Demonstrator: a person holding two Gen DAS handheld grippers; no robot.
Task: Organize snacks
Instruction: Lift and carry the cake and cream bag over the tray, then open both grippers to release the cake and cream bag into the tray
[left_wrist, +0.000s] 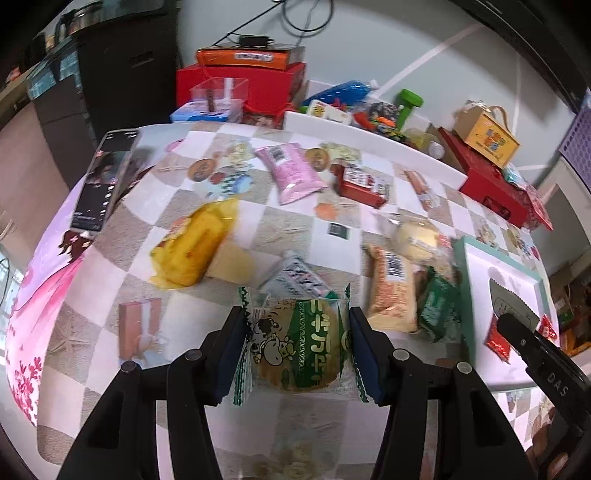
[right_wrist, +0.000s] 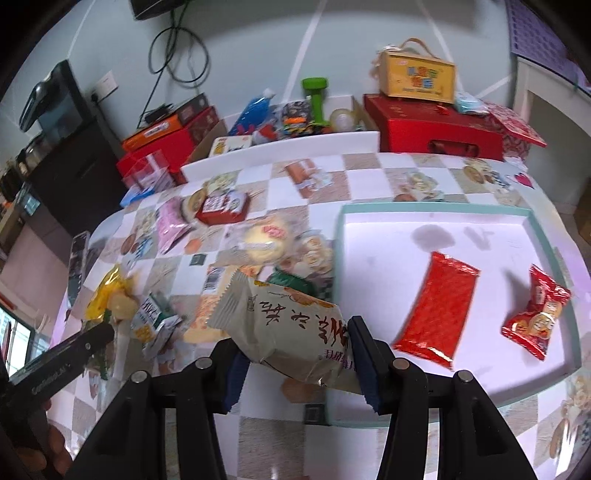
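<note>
Left gripper (left_wrist: 297, 354) clenched on a round biscuit in a clear wrapper with green print and a cartoon cow (left_wrist: 295, 350), pads pressing both wrapper edges, held above the checkered tablecloth (left_wrist: 110, 266). Right gripper (right_wrist: 295, 363) clenched on a beige crinkly snack packet with dark red characters (right_wrist: 284, 332), tilted, held over the near-left corner of the white tray with teal rim (right_wrist: 436, 209).

In the tray: a flat red foil packet (right_wrist: 437, 310) mid-tray, and a small red wrapped biscuit (right_wrist: 537, 317) near the right rim, the two apart.

Loose on the cloth: yellow plastic bag (left_wrist: 195, 251) left, pink packet with barcode (left_wrist: 291, 171) farther back, small red box (left_wrist: 360, 182) beside it, orange-beige packet with barcode (left_wrist: 393, 290) just left of a dark green packet (left_wrist: 439, 308), which touches the tray's left rim. Round pale bun in clear wrap (left_wrist: 417, 234) behind them. Black phone (left_wrist: 105, 177) lies at the table's left edge.
</note>
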